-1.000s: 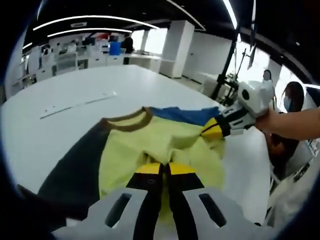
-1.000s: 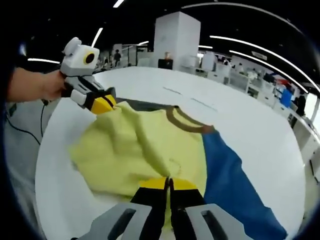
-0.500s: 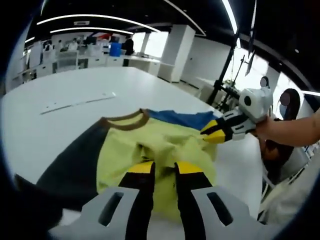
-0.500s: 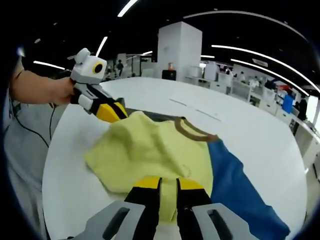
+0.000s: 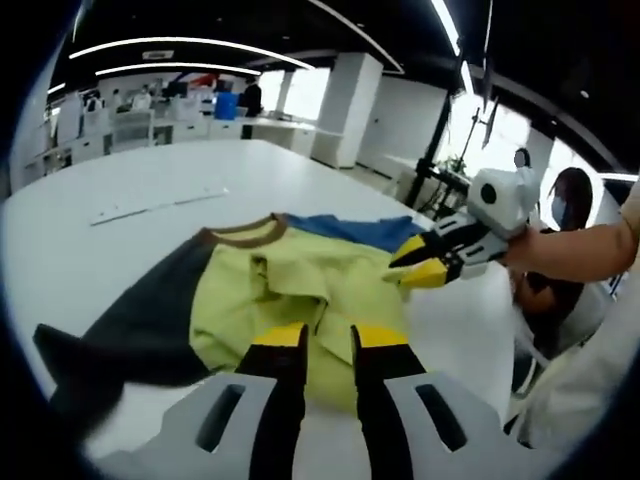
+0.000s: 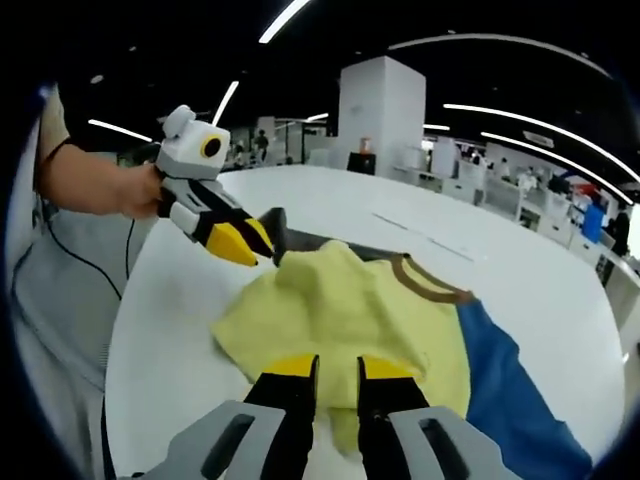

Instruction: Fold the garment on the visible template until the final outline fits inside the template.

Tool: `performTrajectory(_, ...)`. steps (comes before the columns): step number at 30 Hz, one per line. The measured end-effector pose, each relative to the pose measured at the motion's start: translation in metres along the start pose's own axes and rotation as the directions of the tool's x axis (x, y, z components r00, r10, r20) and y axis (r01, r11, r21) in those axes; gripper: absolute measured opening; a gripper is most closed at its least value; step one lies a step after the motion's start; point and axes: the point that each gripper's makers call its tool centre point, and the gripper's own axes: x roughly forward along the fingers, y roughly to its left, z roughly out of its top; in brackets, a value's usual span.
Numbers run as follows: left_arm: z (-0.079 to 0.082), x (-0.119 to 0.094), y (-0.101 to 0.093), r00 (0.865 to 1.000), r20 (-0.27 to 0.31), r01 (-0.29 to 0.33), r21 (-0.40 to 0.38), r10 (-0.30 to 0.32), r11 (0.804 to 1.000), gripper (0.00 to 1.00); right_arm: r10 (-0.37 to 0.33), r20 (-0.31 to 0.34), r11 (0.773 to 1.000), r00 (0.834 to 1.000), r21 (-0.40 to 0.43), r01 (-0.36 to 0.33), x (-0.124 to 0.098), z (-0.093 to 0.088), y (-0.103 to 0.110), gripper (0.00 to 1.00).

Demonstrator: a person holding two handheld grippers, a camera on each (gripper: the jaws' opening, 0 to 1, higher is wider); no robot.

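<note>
1. Left gripper view: the left gripper [image 5: 328, 345] hangs over the near hem of the shirt [image 5: 300, 290], its jaws parted narrowly with a strip of yellow cloth showing in the gap; no grip on the cloth is evident.
2. Right gripper view: the right gripper [image 6: 335, 375] likewise stands slightly parted over the folded yellow edge, holding nothing; both tools are probably placed here to let the fold settle.
3. The shirt lies on the white table [image 5: 130, 180], its yellow body doubled up toward the brown collar [image 6: 430, 280], rumpled, with one dark sleeve [image 5: 130, 330] and one blue sleeve [image 6: 510, 380] spread outward. No template outline can be made out.
</note>
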Motion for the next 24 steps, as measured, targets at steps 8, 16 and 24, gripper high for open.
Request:
performTrajectory(8, -0.021, -0.005, -0.012, 1.000, -0.029, 0.008, -0.019, -0.009, 1.000, 0.14, 0.045, -0.003, 0.999, 0.999, 0.001, -0.045, 0.007, -0.003, 0.020, 0.12)
performTrajectory(16, -0.049, -0.009, -0.017, 0.997, -0.075, 0.002, -0.064, -0.007, 0.998, 0.13, 0.077, -0.010, 0.997, 0.997, -0.004, -0.077, 0.011, -0.007, 0.032, 0.12)
performTrajectory(24, -0.064, -0.009, -0.027, 0.995, -0.099, 0.014, -0.098, -0.023, 0.995, 0.11, 0.098, -0.013, 0.995, 0.995, -0.011, -0.098, 0.015, -0.007, 0.041, 0.12)
